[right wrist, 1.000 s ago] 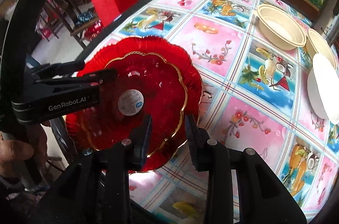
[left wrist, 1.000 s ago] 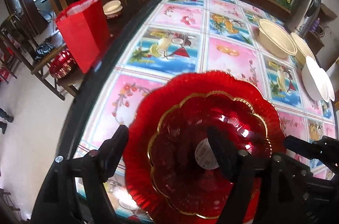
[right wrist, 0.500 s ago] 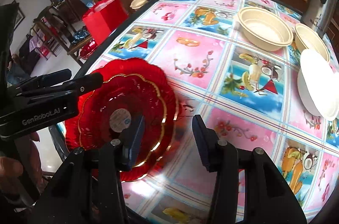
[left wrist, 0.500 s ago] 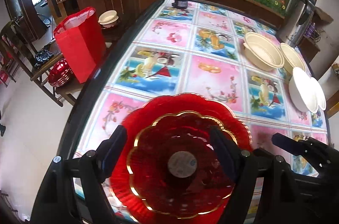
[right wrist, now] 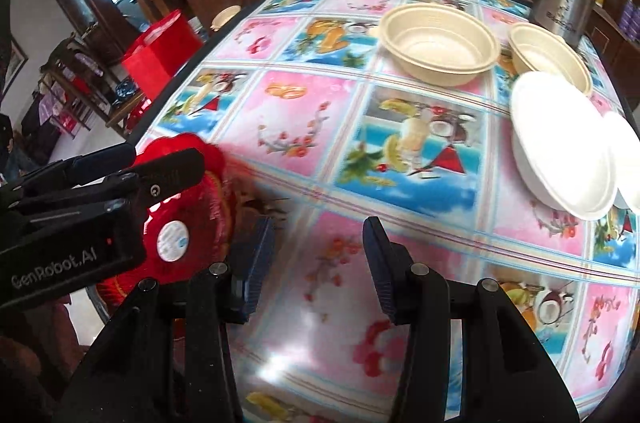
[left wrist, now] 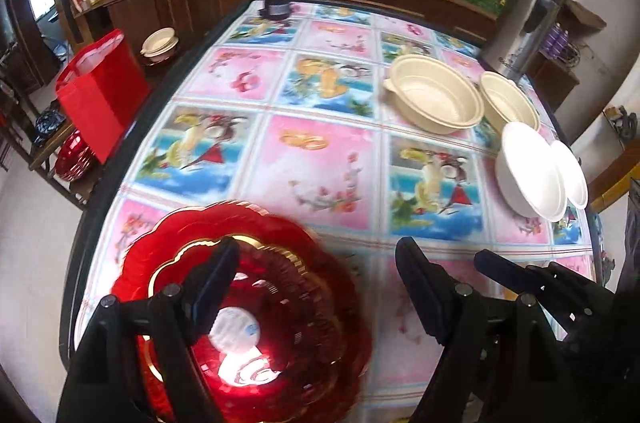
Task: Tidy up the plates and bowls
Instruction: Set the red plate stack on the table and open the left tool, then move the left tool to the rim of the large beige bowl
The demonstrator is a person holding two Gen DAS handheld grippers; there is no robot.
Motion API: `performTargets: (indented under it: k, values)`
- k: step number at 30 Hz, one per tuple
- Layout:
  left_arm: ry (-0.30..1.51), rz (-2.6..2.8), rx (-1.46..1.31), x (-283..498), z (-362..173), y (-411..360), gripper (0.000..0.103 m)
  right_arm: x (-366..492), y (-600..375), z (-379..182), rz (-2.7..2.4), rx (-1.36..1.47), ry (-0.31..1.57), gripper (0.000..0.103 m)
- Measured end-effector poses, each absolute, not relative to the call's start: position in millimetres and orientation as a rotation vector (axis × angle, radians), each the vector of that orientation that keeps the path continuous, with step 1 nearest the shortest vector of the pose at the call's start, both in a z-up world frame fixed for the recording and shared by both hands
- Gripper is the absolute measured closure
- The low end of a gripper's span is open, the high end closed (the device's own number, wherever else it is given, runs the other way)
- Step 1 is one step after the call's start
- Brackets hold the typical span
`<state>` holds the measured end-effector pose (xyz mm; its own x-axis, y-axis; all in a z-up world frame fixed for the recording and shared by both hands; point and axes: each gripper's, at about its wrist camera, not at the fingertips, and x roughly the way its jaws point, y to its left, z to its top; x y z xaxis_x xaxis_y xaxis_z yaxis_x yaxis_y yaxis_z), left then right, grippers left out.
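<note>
Jaws apart, scalloped glossy red plate point(left wrist: 280, 303)

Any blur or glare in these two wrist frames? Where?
Left wrist view: the scalloped red glass plate with gold trim is motion-smeared, with a bright hotspot near its centre sticker. Right wrist view: glare on the glossy fruit-print tablecloth near the right gripper; fisheye bends the table edges.

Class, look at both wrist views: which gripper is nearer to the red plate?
Left. The left gripper hangs over the red plate, one finger above its centre. The right gripper sits beside the plate over bare tablecloth, jaws open.
</note>
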<state>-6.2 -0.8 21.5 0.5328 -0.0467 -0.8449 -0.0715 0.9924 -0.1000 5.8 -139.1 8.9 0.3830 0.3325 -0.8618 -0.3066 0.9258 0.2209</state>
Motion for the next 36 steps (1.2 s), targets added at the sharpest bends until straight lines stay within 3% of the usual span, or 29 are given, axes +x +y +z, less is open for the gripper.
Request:
performTargets:
  k: [20,36]
  values:
    - [0.982,-0.024,-0.075,61,30,-76,0.023,64,-218,18,0.27,0.082,1.06,0.056]
    - [1.001,0.007,-0.065,104,21,-93,0.023,104,-241,17,0.252,0.098,1.05,0.056]
